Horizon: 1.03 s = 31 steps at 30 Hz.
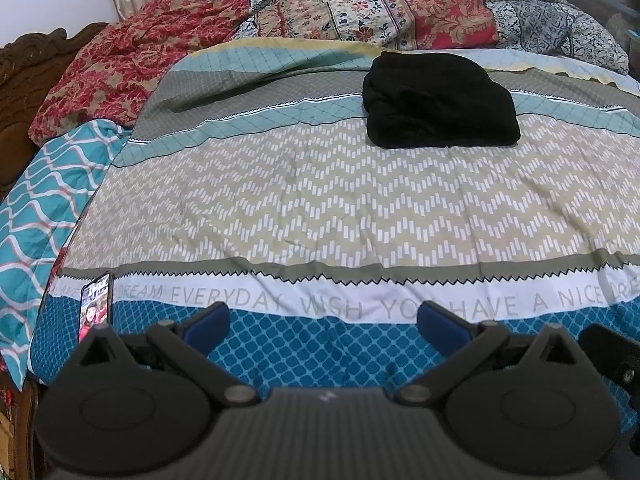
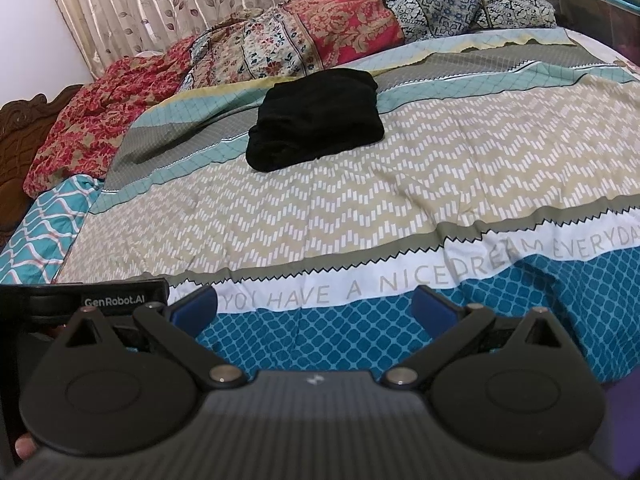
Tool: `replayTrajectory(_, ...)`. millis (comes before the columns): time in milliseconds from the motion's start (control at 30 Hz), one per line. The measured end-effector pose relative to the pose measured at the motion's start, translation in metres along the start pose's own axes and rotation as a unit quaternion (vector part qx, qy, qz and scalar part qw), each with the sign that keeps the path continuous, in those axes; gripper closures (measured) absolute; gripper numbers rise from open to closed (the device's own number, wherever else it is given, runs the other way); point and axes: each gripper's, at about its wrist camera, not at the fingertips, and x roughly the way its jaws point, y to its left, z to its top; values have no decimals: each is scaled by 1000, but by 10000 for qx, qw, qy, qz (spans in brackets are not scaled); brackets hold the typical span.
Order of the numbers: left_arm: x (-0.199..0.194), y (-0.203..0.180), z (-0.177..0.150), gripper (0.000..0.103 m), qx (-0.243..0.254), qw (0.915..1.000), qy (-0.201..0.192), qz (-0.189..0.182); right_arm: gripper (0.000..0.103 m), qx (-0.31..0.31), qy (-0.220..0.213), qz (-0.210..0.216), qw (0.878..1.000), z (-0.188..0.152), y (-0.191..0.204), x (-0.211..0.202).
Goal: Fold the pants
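The black pants [image 1: 440, 104] lie folded in a compact bundle on the far part of the bed, also seen in the right wrist view [image 2: 316, 120]. My left gripper [image 1: 324, 326] is open and empty, held low over the near blue band of the bedspread, far from the pants. My right gripper [image 2: 314, 310] is open and empty too, over the same near edge. The left gripper's body [image 2: 80, 304] shows at the left of the right wrist view.
A patterned bedspread [image 1: 320, 208] covers the bed. Crumpled floral quilts [image 1: 360, 12] pile along the far side. A phone [image 1: 96, 304] with a lit screen lies near the left edge. A carved wooden headboard [image 1: 24, 72] stands at left. Curtains [image 2: 160, 4] hang behind.
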Motion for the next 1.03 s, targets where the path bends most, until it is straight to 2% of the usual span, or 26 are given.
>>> replayTrajectory(700,2,-3,2,0,72,10000,20,-53,0,-44,-1,11,10000,2,0,1)
replayTrajectory(1033,0,-11,0,0,223,9994,-56,-272,0,16,23,10,10000,2,-2,3)
